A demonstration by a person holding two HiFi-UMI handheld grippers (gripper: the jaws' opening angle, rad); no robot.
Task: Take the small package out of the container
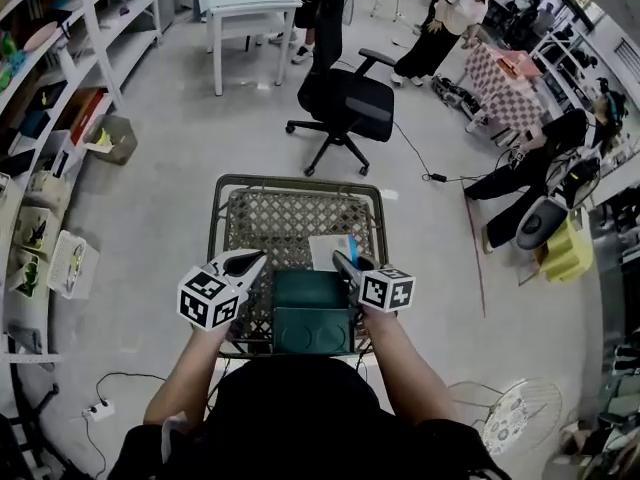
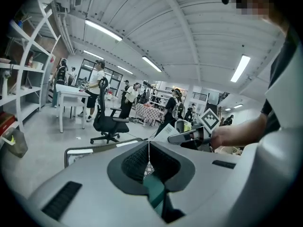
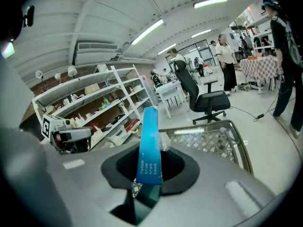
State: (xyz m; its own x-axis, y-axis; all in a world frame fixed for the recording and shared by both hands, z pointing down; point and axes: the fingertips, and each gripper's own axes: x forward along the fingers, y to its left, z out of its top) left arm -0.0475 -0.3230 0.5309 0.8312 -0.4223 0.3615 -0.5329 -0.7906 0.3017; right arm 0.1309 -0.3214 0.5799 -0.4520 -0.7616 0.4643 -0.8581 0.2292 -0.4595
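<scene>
The right gripper (image 3: 149, 174) is clamping the small package (image 3: 149, 145) edge-on and holding it raised by the green container's (image 1: 312, 313) far rim, apparently to clear it, while the left gripper (image 2: 149, 162) is waiting alongside, jaws together and empty.

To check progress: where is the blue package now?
The blue package stands clamped in the right tongs, right of centre in the head view, near the green container.

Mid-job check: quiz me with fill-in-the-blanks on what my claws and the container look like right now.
1. The right claw is shut on a thin ____ package.
2. The left claw is shut and holds ____.
3. The container near both claws is dark ____.
Missing: blue; nothing; green.
</scene>
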